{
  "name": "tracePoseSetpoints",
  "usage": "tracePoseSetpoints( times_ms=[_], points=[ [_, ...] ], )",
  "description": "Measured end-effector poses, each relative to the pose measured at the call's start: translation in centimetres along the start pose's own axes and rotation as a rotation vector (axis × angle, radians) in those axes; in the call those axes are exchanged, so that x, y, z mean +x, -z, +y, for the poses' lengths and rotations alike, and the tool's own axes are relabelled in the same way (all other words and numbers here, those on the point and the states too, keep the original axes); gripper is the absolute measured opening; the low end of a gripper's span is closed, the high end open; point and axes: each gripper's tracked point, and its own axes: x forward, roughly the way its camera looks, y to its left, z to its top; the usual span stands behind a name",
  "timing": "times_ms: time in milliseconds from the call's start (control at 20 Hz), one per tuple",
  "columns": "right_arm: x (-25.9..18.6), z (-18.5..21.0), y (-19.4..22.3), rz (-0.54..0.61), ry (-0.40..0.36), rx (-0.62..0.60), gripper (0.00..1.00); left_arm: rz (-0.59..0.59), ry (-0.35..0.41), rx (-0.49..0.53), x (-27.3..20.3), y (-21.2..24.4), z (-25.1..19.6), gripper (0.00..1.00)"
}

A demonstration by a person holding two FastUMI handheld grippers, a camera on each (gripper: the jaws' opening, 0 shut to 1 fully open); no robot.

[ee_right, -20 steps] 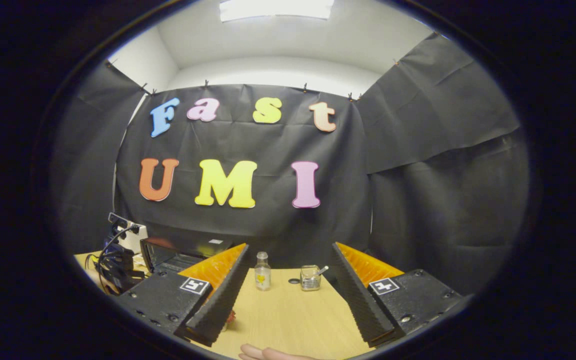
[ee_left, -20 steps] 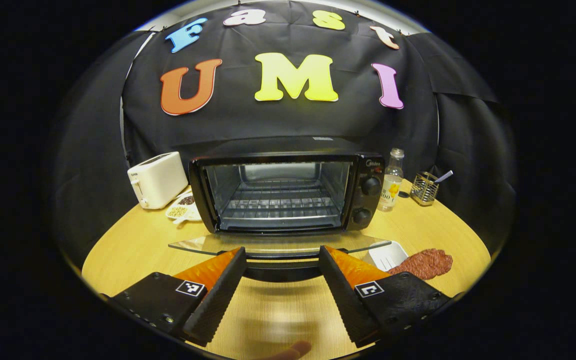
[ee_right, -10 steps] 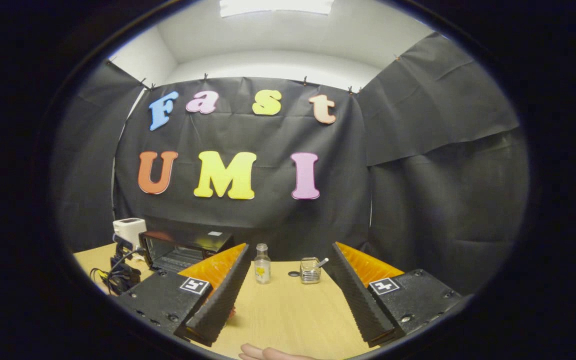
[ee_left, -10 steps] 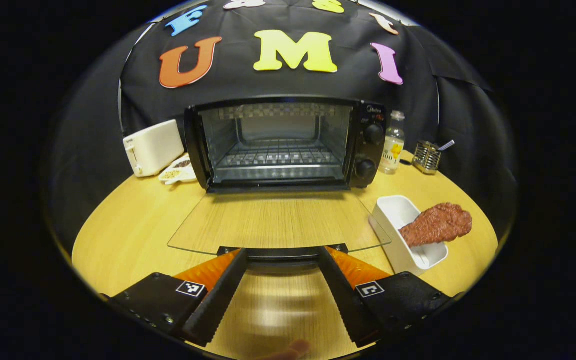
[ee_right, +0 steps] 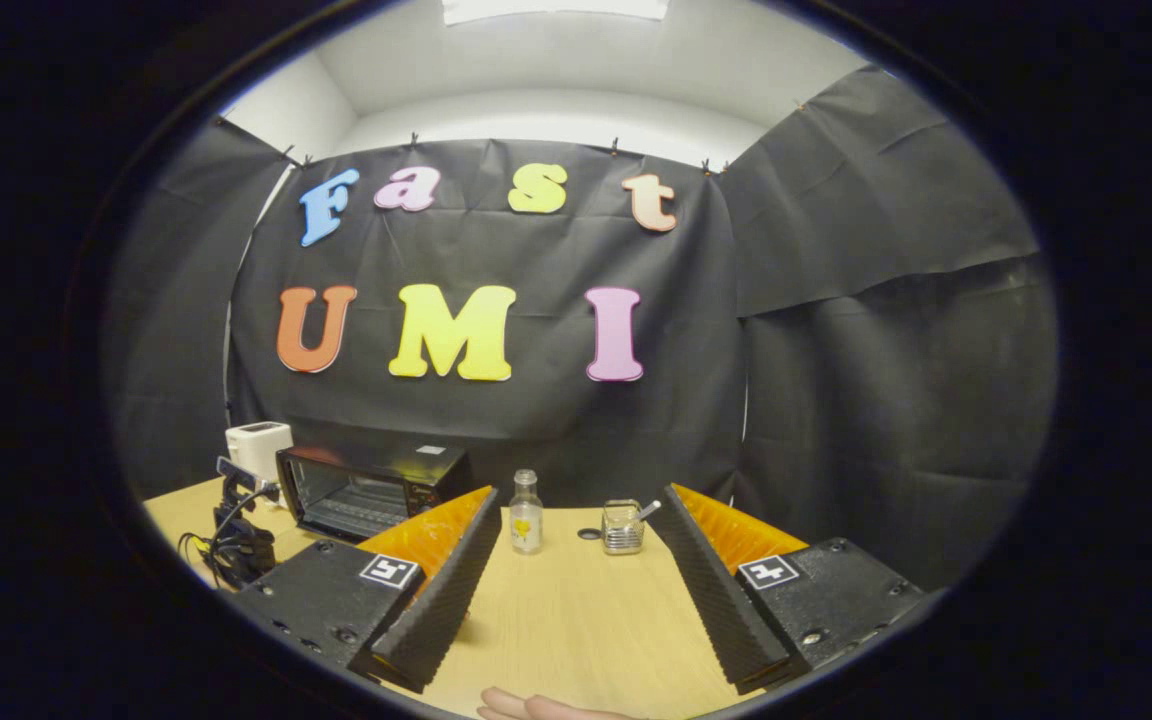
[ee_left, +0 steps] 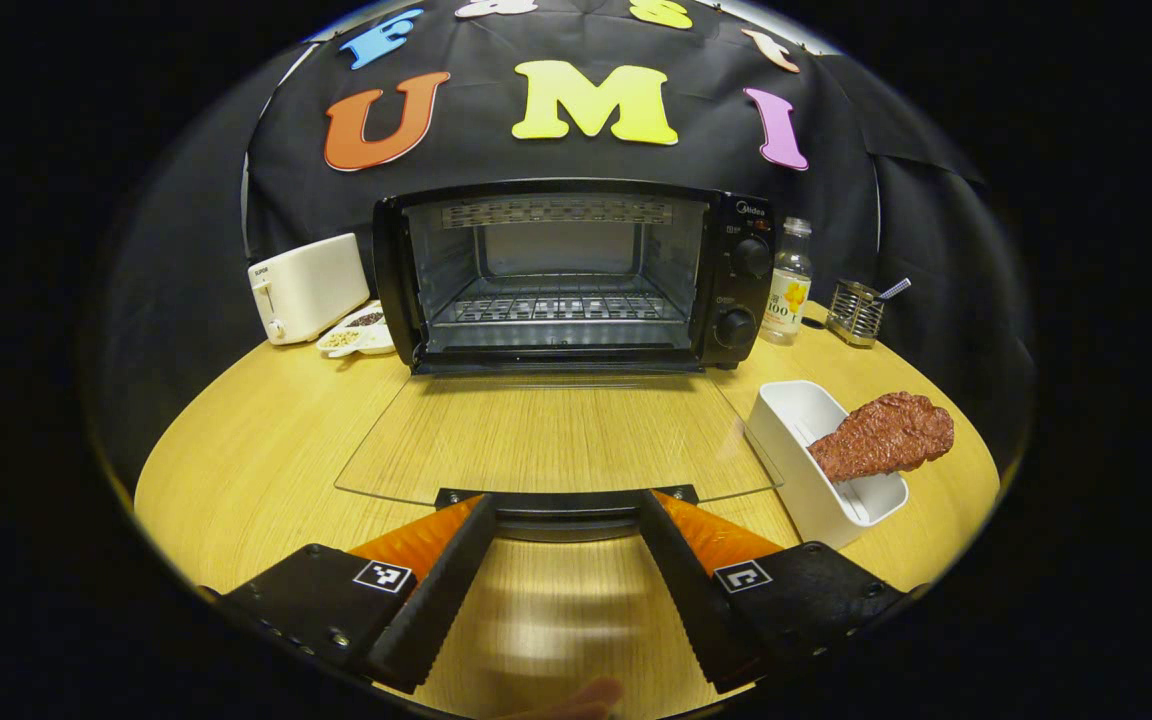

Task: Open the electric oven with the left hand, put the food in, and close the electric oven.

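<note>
**Door down, food waiting**

The oven point(ee_left: 556, 275) stands wide open at twelve o'clock, its glass door point(ee_left: 556, 440) lying flat over the table point(ee_left: 256, 420) and its rack bare. The left gripper point(ee_left: 564, 515) is at the door's handle point(ee_left: 564, 515), fingers spread to either side of the bar; whether they touch it I cannot tell. I'd judge the opening step as good as finished.

The food point(ee_left: 881, 437), a brown cutlet, rests across the rim of a white dish point(ee_left: 816, 470) at three o'clock, just beside the door's right edge.

The right gripper point(ee_right: 566, 570) hovers above bare table with its fingers spread and nothing between them, the oven point(ee_right: 366, 490) off at nine o'clock.

Next, I reckon, the right gripper must swing over to the dish, pinch the cutlet and carry it onto the rack, clearing the door.
</note>
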Motion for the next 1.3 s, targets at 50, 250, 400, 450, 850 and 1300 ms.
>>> tracePoseSetpoints(
  times_ms=[50, 250, 400, 450, 850, 1300],
  points=[
    [0.1, 0.0, 0.1, 0.003, 0.000, -0.002, 1.00, -0.021, -0.005, 0.000, -0.3, -0.5, 0.1, 0.94],
    [1.1, 0.7, 0.7, 0.025, -0.034, -0.007, 1.00, -0.095, -0.031, 0.014, -2.9, -2.7, 0.4, 0.94],
    [2.2, 1.7, 1.7, 0.062, -0.077, -0.010, 1.00, -0.187, -0.019, 0.003, -6.5, -5.5, -0.2, 0.93],
    [2.7, 2.1, 2.0, 0.075, -0.093, -0.011, 1.00, -0.228, -0.020, 0.011, -7.8, -6.8, -0.1, 0.93],
    [8.7, 6.6, 12.4, 0.414, -0.278, -0.001, 1.00, -0.476, -0.065, -0.001, -19.5, -14.5, 2.2, 0.93],
    [8.7, 13.1, 21.2, 0.870, -0.550, 0.464, 0.67, -0.566, -0.118, 0.037, -27.0, -15.6, 4.3, 0.93]
  ],
)
